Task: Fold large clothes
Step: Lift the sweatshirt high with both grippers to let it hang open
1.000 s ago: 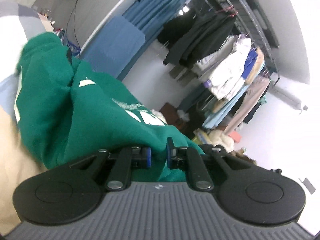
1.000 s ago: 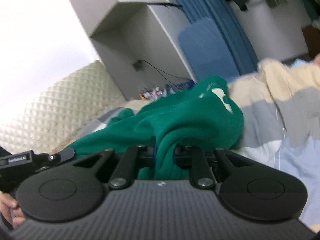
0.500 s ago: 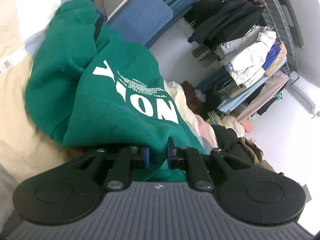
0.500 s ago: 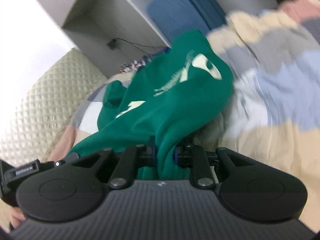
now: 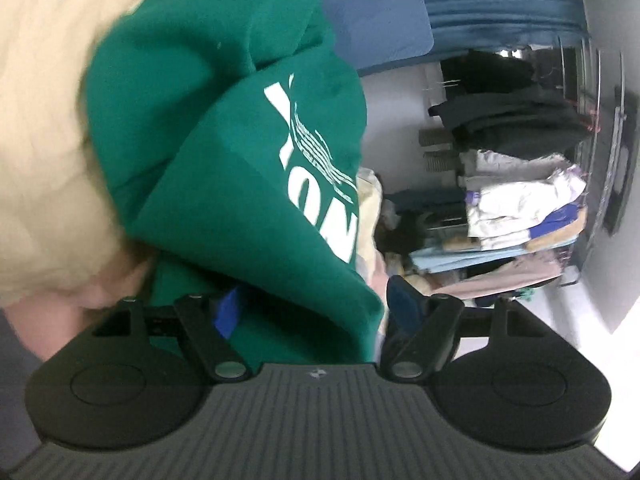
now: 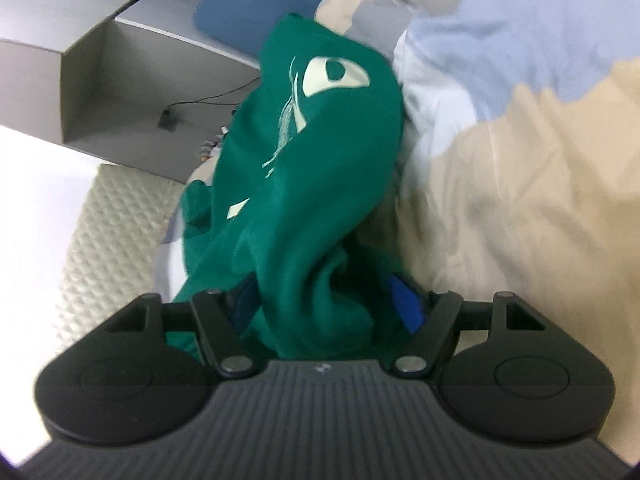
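Note:
A green sweatshirt with white lettering lies bunched on the bed and fills the middle of both views; it also shows in the right wrist view. My left gripper is open, its blue-padded jaws spread wide with green cloth lying loose between them. My right gripper is open too, with a fold of the sweatshirt between its spread jaws. Both views are tilted and blurred.
The bed cover has beige, pale blue and white patches. A quilted headboard and a grey shelf are at the left. A clothes rack with hanging garments and a blue cushion stand beyond the bed.
Both grippers have opened: their jaws, pinched on the green cloth before, now stand wide apart. Both cameras have swung down toward the bed and rolled.

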The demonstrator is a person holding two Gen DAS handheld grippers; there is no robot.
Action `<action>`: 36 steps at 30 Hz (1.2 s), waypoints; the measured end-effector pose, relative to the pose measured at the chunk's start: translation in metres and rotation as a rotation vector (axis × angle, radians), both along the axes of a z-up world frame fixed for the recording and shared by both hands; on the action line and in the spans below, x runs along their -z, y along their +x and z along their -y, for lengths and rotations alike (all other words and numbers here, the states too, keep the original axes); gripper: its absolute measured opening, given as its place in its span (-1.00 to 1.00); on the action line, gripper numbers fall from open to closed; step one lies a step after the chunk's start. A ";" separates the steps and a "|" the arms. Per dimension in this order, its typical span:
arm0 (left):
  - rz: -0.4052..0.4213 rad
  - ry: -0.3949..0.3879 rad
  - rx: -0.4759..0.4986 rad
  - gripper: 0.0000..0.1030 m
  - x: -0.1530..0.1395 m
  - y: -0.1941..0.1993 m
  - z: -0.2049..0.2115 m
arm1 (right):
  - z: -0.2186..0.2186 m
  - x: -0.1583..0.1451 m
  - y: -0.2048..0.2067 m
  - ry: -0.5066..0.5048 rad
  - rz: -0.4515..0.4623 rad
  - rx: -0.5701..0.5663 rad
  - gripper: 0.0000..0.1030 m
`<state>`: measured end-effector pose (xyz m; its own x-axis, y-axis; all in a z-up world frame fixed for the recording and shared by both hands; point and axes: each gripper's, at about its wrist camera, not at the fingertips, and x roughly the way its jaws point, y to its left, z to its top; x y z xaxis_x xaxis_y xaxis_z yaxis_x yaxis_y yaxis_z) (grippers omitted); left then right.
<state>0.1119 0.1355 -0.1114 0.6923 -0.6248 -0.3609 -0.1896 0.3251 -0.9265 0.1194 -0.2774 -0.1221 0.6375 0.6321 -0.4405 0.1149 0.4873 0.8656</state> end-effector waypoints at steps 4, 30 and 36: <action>0.075 0.069 -0.006 0.37 -0.011 0.011 0.010 | -0.014 0.002 0.017 0.076 0.069 -0.095 0.38; 0.757 0.260 -0.110 -0.81 -0.196 -0.121 -0.013 | -0.007 -0.208 -0.066 -0.203 0.771 -0.141 -0.70; 0.908 0.364 -0.125 -0.81 -0.314 -0.148 -0.006 | 0.004 -0.319 -0.094 -0.257 0.948 -0.144 -0.70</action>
